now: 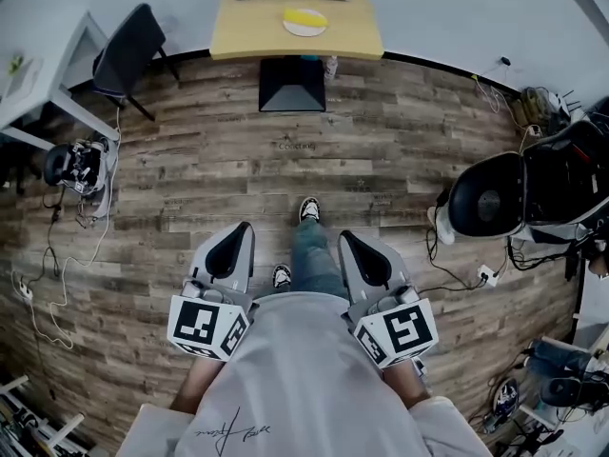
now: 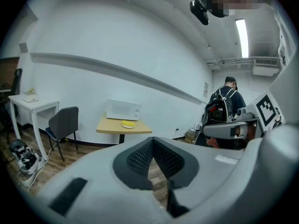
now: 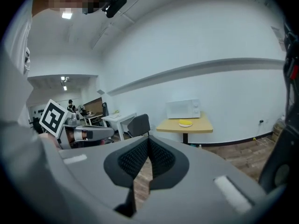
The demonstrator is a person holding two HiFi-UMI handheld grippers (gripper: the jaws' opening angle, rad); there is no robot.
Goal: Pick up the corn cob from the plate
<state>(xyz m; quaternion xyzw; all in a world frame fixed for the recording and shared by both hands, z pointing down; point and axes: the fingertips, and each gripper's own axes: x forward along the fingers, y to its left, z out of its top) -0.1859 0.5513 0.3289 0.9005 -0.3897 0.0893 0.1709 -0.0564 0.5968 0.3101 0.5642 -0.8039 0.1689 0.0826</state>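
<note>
1. The corn cob [image 1: 306, 14] lies on a white plate [image 1: 303, 30] on the small wooden table [image 1: 238, 38] against the far wall, just in front of a microwave [image 3: 183, 109]. You stand well apart from it, with plank floor [image 1: 285, 169] between.
2. Your left gripper [image 1: 231, 251] and right gripper [image 1: 367, 259] hang side by side at your waist. Each has its pads pressed together at the tips, with nothing between them.
3. Expect the cob to be light and stiff; it likely won't sag or crush under a moderate squeeze.
4. Its rounded, kernelled surface may roll on the plate or slip along the pads. Clamp it across its middle, jaws square to its long axis.
5. From here the cob is too small to tell which way it lies. Check its direction as you close in, then spread one gripper's jaws wider than the cob before you lower them.
6. The plate looks shallow and light, so it may slide if a pad catches its rim.
</note>
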